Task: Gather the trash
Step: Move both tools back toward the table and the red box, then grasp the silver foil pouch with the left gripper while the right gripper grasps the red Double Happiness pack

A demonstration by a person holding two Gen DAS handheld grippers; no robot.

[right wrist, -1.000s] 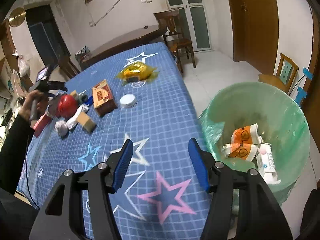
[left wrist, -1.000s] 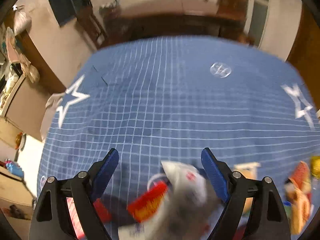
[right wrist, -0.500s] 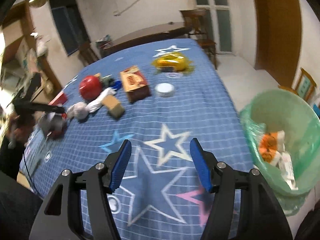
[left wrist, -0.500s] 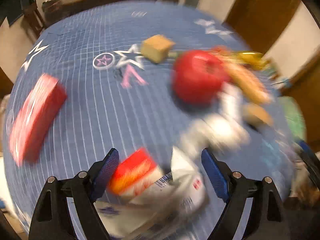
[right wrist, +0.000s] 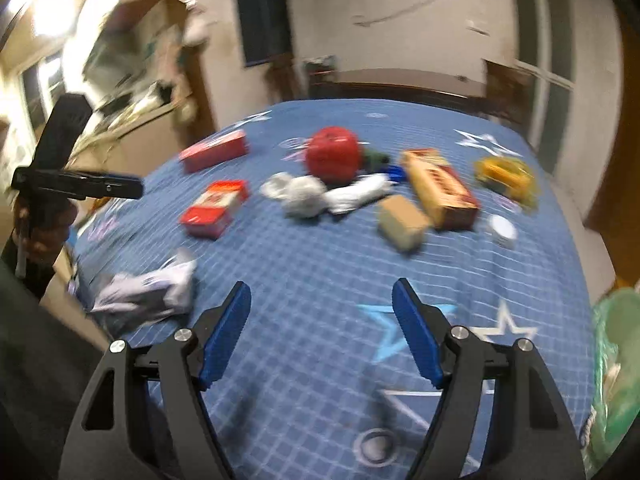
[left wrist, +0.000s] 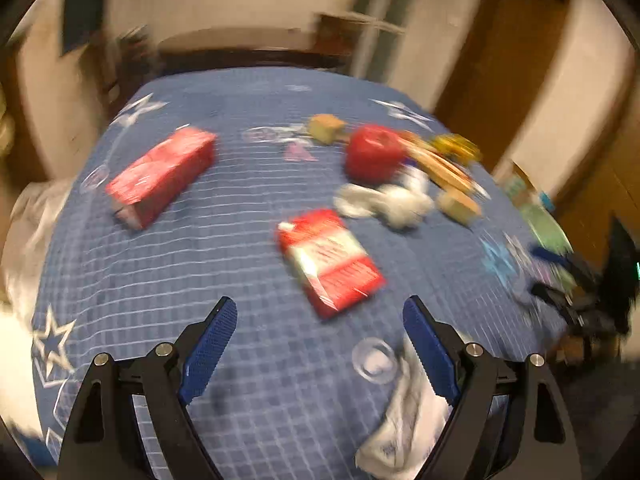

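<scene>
on gridded blue cloth: boxy red carton, crumpled white wrapper.

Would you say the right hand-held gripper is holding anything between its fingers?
No, the right hand-held gripper has only bare blue tablecloth between its opening fingers.

Blurred fisheye view along the left gripper, its blue-padded jaws wide apart with nothing between them, above a blue checked tablecloth printed with stars. A red and white carton lies just ahead. A crumpled white wrapper sits under the right finger. Farther off: a long red box, a red ball-like object, possibly an apple, and white crumpled paper.
</scene>
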